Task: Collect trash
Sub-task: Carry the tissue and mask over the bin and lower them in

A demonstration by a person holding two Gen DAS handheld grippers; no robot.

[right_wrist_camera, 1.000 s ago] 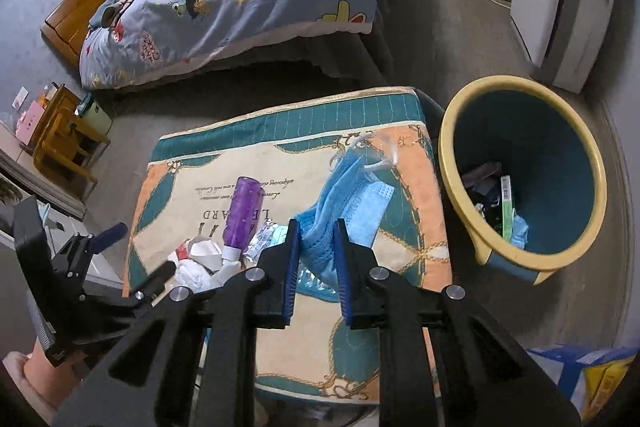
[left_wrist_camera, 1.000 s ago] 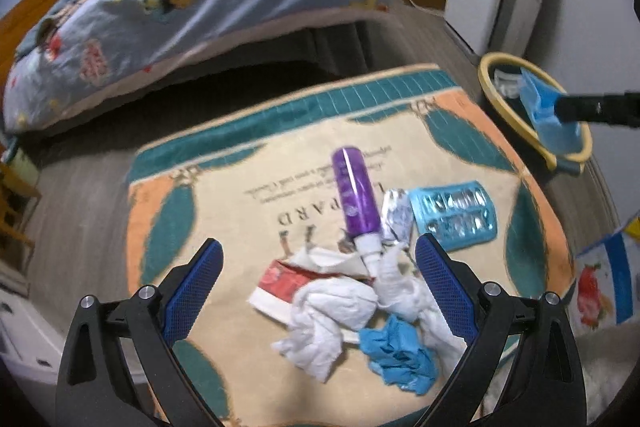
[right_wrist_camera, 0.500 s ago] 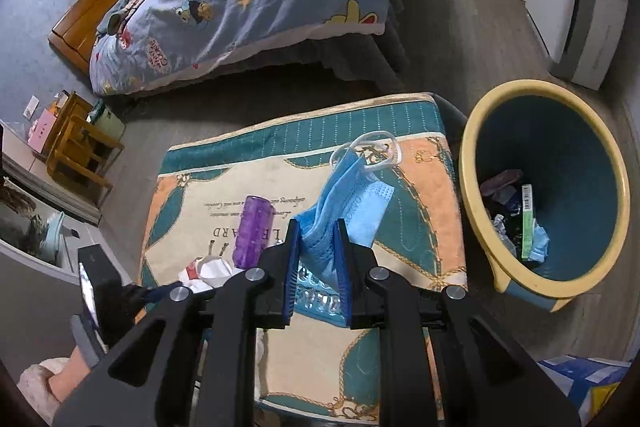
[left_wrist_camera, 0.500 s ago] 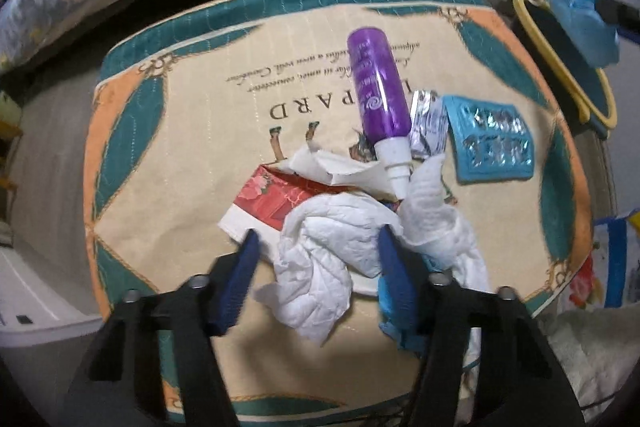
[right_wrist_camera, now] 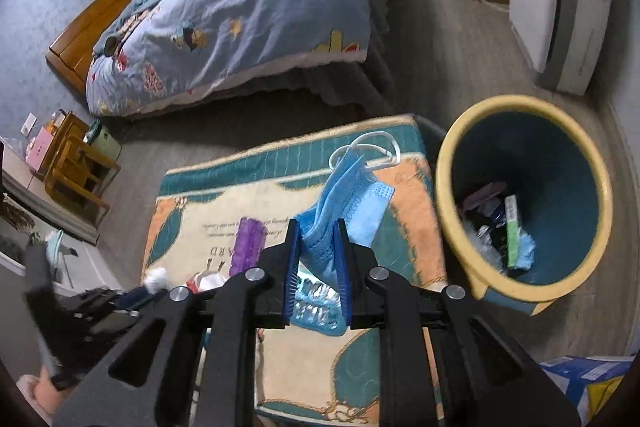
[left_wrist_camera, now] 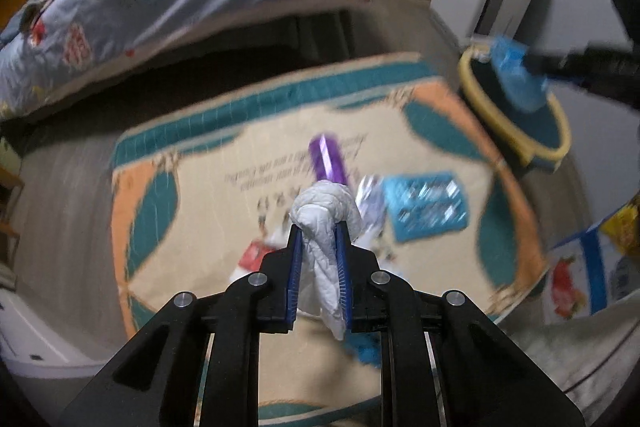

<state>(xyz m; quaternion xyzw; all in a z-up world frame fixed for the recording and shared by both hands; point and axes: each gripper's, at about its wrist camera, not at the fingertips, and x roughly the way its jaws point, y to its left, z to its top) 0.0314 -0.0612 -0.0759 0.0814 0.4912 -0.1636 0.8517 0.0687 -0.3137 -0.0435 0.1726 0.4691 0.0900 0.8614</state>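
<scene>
The left hand-held gripper (left_wrist_camera: 318, 227) is closing its blue pads on a crumpled white tissue (left_wrist_camera: 326, 223), which is bulging out above the fingertips and trailing down between the fingers. The pads are already pressing the tissue from both sides, and it is hanging clear of the desk (left_wrist_camera: 192, 211), a low surface covered by a cream, teal and orange printed cloth. The left wrist view is blurred.

Just behind the tissue, a purple bottle (left_wrist_camera: 328, 163) is lying on the cloth. To its right a crinkled silver wrapper (left_wrist_camera: 370, 195) is lying just beside a blue blister pack (left_wrist_camera: 426, 205). A red and white packet (left_wrist_camera: 254, 255) is peeking out to the left of the gripper, and a scrap of blue material (left_wrist_camera: 366, 349) is showing below the tissue.

The right hand-held gripper (right_wrist_camera: 318, 227) is pinching a blue face mask (right_wrist_camera: 344, 211) between nearly closed pads. The mask is hanging above the right part of the desk, its white ear loops (right_wrist_camera: 374, 147) arching upward. Just to the right of the desk, a bin (right_wrist_camera: 448, 163) with a yellow rim and teal inside is standing on the floor. It is holding a green box (right_wrist_camera: 512, 231), a blue scrap and other rubbish.

Beyond the desk, a bed with a blue cartoon quilt (right_wrist_camera: 248, 15) is filling the background.
</scene>
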